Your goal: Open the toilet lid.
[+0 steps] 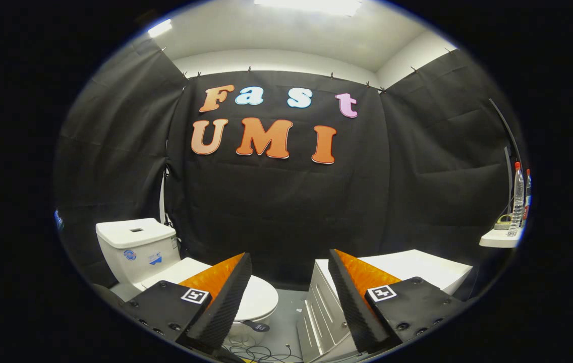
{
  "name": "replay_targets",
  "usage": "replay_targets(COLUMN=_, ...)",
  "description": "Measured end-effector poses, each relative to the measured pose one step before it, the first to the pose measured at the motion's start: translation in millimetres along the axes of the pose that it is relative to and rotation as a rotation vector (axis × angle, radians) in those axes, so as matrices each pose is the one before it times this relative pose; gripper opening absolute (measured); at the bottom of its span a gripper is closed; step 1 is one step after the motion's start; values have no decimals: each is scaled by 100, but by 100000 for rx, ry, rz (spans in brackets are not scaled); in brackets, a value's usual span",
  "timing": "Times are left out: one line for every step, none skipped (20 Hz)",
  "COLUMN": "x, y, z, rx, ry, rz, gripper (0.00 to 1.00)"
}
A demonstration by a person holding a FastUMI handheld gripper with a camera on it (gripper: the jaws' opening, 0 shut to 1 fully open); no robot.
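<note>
Though near toilet lid (259, 297), tongs (290, 269) wide, empty.

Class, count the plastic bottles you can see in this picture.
2: one clear bottle stands on the small white shelf far beyond the open gripper; a second bottle peeks out just behind it, mostly hidden.

Toilet (246, 297) left of cabinet (402, 272); shelf (498, 239) right.
</note>
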State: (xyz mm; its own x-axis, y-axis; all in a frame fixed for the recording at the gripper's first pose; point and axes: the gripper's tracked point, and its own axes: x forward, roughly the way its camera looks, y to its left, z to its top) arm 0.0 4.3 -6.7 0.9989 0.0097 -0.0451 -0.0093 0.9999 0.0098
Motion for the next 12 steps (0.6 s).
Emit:
replay_targets(x=-66, y=53, z=-43, rx=138, ry=121, rz=159, gripper=98)
replay_targets(x=58, y=150, z=-149, rx=579, ry=660, rz=564, gripper=98)
replay_targets(x=26, y=200, z=-402, rx=809, ry=1117, rz=725, gripper=98)
replay_targets(x=119, y=90, z=-256, rx=585, ry=1013, rz=446, gripper=98)
replay_targets(x=-19, y=-19, z=-160, rx=300, ry=508, rz=97, gripper=98)
replay_targets(x=72, y=-240, z=208, rx=-241, ry=-109, rz=-338, gripper=98)
replay_targets(x=39, y=-326, z=413, rx=-1167, ry=-1453, rz=-772, gripper=98)
replay_targets(x=-18, y=-480, z=559, rx=-859, ry=-1012, rz=-2058, gripper=98)
replay_targets(x=104, y=-308, z=333, rx=345, ry=-612, rz=-1288, gripper=98)
replay_targets(x=99, y=489, z=459, rx=993, ry=-1005, rz=281, gripper=98)
replay_targets(x=250, y=539, z=598, rx=616, ry=-946, rz=598, gripper=98)
replay_targets(x=375, y=534, z=737, rx=-616, ry=-1385, rz=613, gripper=98)
